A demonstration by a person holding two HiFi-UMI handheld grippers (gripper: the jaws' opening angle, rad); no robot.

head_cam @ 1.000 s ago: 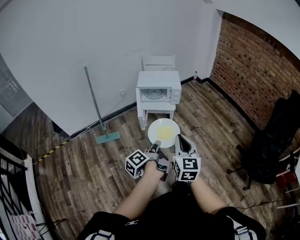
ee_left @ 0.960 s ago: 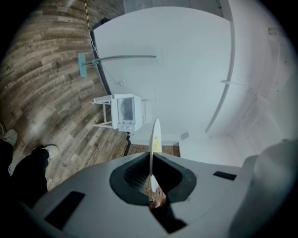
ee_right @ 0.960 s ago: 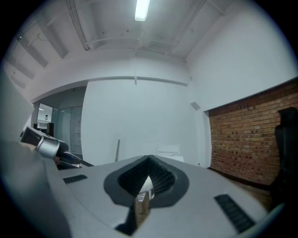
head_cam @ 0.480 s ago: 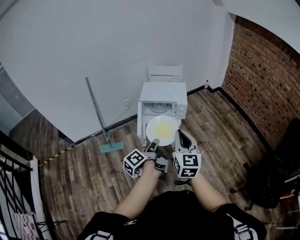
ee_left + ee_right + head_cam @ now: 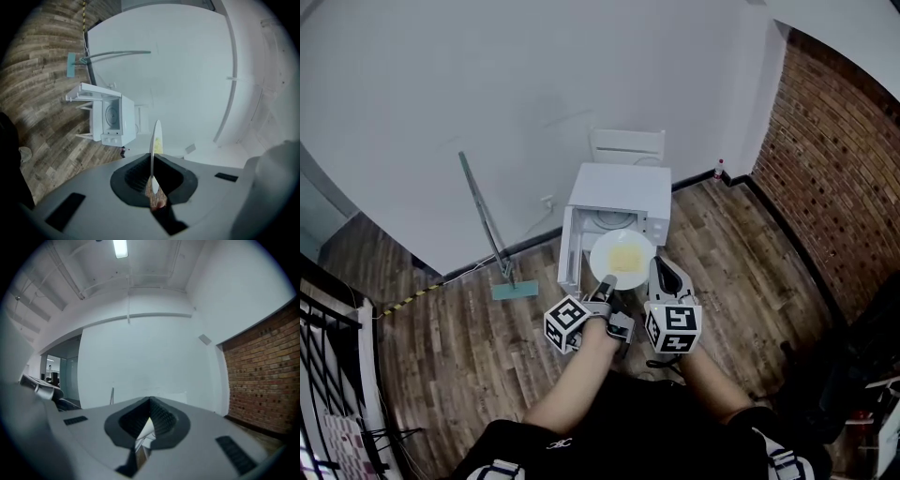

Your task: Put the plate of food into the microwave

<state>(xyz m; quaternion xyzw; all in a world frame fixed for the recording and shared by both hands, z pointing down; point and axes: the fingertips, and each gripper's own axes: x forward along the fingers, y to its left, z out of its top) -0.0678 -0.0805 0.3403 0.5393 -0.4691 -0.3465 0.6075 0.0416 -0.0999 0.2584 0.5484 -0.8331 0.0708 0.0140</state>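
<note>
A white plate [image 5: 622, 255] with yellow food on it is held level in front of the white microwave [image 5: 621, 194], whose door [image 5: 567, 251] stands swung out to the left. My left gripper [image 5: 607, 287] is shut on the plate's near rim. In the left gripper view the plate [image 5: 155, 136] shows edge-on between the jaws of the left gripper [image 5: 153, 161], with the microwave [image 5: 112, 119] and its round turntable beyond. My right gripper [image 5: 662, 274] hovers just right of the plate, shut and holding nothing; the right gripper [image 5: 150, 403] looks at a white wall.
The microwave rests on a small white stand [image 5: 82, 98], with a white chair [image 5: 627, 145] behind it against the wall. A mop [image 5: 487, 228] leans on the wall to the left. A brick wall [image 5: 834, 159] runs along the right, a small bottle [image 5: 718, 169] at its foot.
The person has stepped closer to the microwave. The plate, still held by the left gripper, has gone from over the floor to right before the open cavity. The right gripper kept alongside.
</note>
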